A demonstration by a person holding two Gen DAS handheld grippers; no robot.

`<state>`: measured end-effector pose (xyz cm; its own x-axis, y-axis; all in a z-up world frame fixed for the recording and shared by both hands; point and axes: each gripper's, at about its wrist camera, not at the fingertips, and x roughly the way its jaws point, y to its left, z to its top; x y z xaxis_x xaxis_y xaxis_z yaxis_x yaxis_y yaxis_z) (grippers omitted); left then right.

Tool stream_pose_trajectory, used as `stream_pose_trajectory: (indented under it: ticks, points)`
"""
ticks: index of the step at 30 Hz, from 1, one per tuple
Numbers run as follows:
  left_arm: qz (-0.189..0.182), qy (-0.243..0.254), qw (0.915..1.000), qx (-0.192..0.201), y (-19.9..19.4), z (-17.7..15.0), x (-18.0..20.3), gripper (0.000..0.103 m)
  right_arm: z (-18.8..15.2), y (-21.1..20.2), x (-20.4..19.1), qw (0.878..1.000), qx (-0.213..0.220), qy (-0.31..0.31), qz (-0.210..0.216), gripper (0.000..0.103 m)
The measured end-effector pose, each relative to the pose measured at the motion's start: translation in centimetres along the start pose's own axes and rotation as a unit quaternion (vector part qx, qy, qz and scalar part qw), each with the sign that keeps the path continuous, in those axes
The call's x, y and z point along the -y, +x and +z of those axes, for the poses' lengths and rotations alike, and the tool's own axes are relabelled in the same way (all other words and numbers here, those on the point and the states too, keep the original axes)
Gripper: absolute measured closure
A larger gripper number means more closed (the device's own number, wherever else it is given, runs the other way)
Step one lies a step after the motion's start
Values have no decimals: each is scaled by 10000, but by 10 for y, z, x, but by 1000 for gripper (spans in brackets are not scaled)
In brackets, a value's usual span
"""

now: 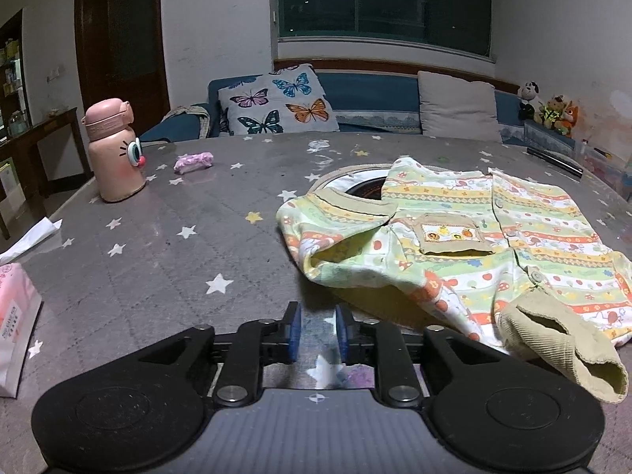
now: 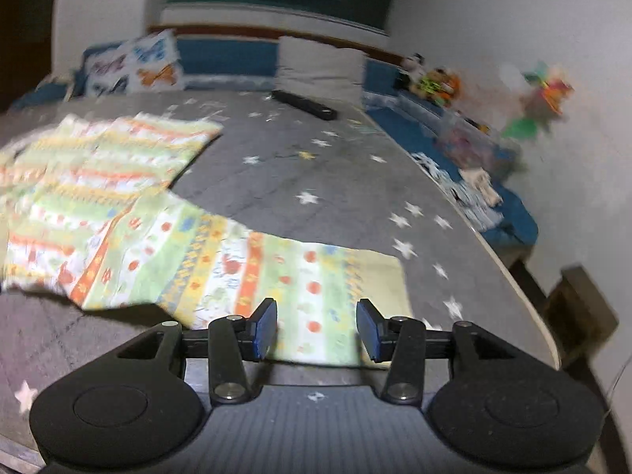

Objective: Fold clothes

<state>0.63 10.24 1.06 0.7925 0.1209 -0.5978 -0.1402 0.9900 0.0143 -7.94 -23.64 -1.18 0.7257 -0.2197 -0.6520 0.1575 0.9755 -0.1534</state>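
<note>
A child's shirt (image 1: 466, 245) of soft printed cotton is being shown spread on the table (image 1: 166, 260), toward its right side and partly over a round opening (image 1: 365, 187) near the middle; the cloth is banded in pale green, yellow, white and orange, with small round buttons down the front, a tan patch pocket and ribbed tan corduroy cuffs. In the left wrist view, one sleeve is lying crumpled and folded in toward the near edge, its cuff (image 1: 568, 355) gaping open at the right. The left gripper (image 1: 318, 331) is being held low over the table just beside that sleeve; its blue pads are standing slightly apart, and only the star-patterned cover is seen between them (no cloth is caught). In the right wrist view (blurred), the other sleeve (image 2: 252, 272) is lying flat and stretched toward the near right edge; the right gripper (image 2: 316, 330) is being held over its end with the jaws standing wide apart, the fabric showing in the gap but not pressed by either pad. A smooth pink bottle (image 1: 114, 154) with a cartoon face is standing near the far left edge; a slim black bar (image 2: 304, 104) is lying at the far right edge.
</note>
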Motion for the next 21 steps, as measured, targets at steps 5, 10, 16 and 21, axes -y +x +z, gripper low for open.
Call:
stream_pose_trajectory:
  ticks: [5,10,16,21]
  points:
    - [17,-9,10000,1,-1,0,0,67,7,7,31,9982,56,589,64,58]
    - [125,-22,9999,-50,-2,-3,-2,60,11,35,53,9960,-97,882,53,59]
    - [253,1,9996,-91,0,-1,-3,54,11,55,61,9945,-169,1029,123,75]
    - [290,65,9995,-79,3,4,1,52,29,71,57,9963,-47,859,86,93]
